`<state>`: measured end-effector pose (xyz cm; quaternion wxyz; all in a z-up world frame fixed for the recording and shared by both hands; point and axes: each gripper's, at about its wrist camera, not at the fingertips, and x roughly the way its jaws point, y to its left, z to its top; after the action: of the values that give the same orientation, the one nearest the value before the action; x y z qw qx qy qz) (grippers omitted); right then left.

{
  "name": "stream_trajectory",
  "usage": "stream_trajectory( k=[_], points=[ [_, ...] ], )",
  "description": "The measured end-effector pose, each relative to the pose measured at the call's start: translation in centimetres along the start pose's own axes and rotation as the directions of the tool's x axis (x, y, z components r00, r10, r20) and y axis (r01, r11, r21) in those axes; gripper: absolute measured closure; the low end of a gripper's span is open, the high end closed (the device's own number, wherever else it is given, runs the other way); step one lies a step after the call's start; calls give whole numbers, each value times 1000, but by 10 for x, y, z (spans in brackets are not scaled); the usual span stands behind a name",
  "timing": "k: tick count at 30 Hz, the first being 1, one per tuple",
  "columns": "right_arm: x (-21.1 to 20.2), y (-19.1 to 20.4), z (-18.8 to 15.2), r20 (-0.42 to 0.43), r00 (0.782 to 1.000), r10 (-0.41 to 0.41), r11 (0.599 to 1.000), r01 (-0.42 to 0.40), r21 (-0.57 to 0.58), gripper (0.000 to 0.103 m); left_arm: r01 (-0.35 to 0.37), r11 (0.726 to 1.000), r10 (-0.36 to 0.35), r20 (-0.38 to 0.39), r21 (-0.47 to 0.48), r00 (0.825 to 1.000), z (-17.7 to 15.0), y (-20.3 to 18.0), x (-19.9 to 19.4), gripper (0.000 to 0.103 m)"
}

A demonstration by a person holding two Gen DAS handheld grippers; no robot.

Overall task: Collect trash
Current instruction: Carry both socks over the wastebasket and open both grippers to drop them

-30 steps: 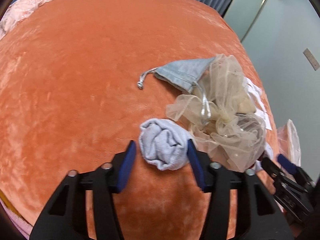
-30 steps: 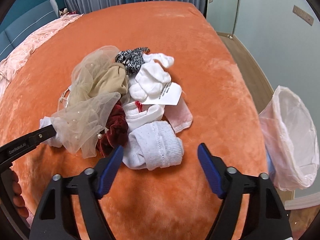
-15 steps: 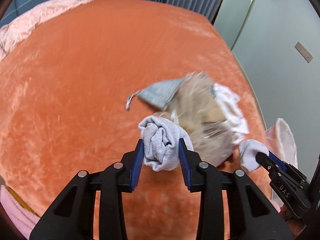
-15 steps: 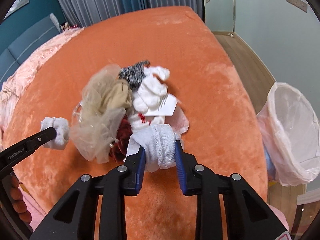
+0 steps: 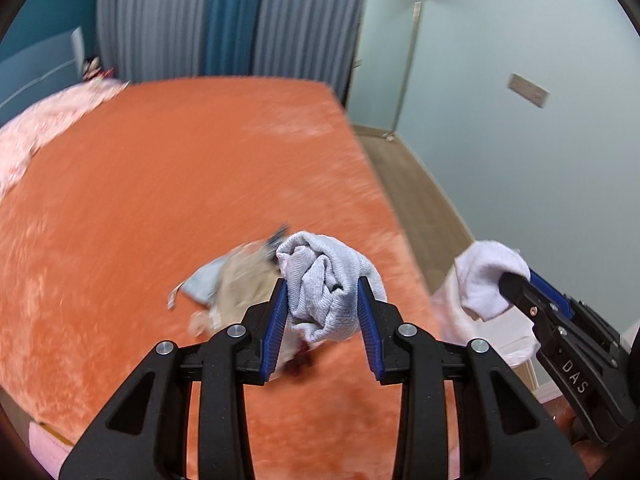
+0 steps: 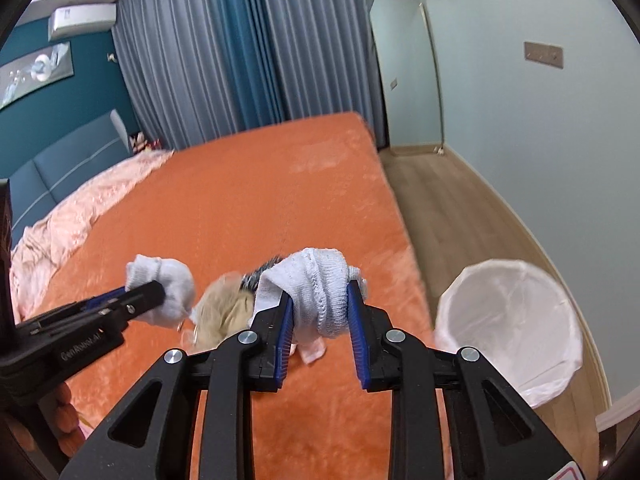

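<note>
Socks, two rolled bundles, both lifted clear of the bed [image 6: 248, 200]; grey sock [image 5: 322, 296] pinched between the blue pads of the left gripper [image 5: 323, 312], jaws closed on its sides, roll standing roughly upright between them; white sock [image 6: 322, 292] clamped in the right gripper [image 6: 320, 312] in the same manner, a loose tail hanging below the pads.

Bin [image 6: 512, 320], white-lined, mouth open and facing up; stands on the wooden floor [image 6: 452, 208] just beside the bed's right edge; lies to the right of and below the white sock, so the right gripper is the nearer; in the left view only a sliver of the liner shows behind the right gripper [image 5: 516, 280], which sits between the grey sock and the bin.

Judgement: next move likely a swing rightward over the rim, then release; the left load may have to wait or pass around the right gripper.

Remaining pile [image 6: 228, 312], beige netting and other cloth, blurred, on the bed below and between the two loads; pink quilt [image 6: 72, 216] at the far left; curtains [image 6: 240, 60] behind; nothing visible between white sock and bin mouth.
</note>
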<state>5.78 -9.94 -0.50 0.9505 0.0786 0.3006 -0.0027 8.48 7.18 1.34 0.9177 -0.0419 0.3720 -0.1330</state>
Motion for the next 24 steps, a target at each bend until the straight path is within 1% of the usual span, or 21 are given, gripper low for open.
stream_trajectory(
  k=[5,11,17,24],
  points=[
    [-26,-29,12,60,997,-41,999,39,30,79,49,996,-52,27,78,998,9,-50,-7,70],
    [-43,-67,13,88,991,-97,993,90,78,79,93,986,-98,24,140,995,13,-94,-4,70],
    [-47,-104,11,89,984,-155,982,144,120,78,146,968,-150,1,203,989,13,-135,8,70],
    [-40,-143,6,65,974,-216,965,202,170,78,236,938,-235,-35,254,971,15,-181,29,69]
  ],
)
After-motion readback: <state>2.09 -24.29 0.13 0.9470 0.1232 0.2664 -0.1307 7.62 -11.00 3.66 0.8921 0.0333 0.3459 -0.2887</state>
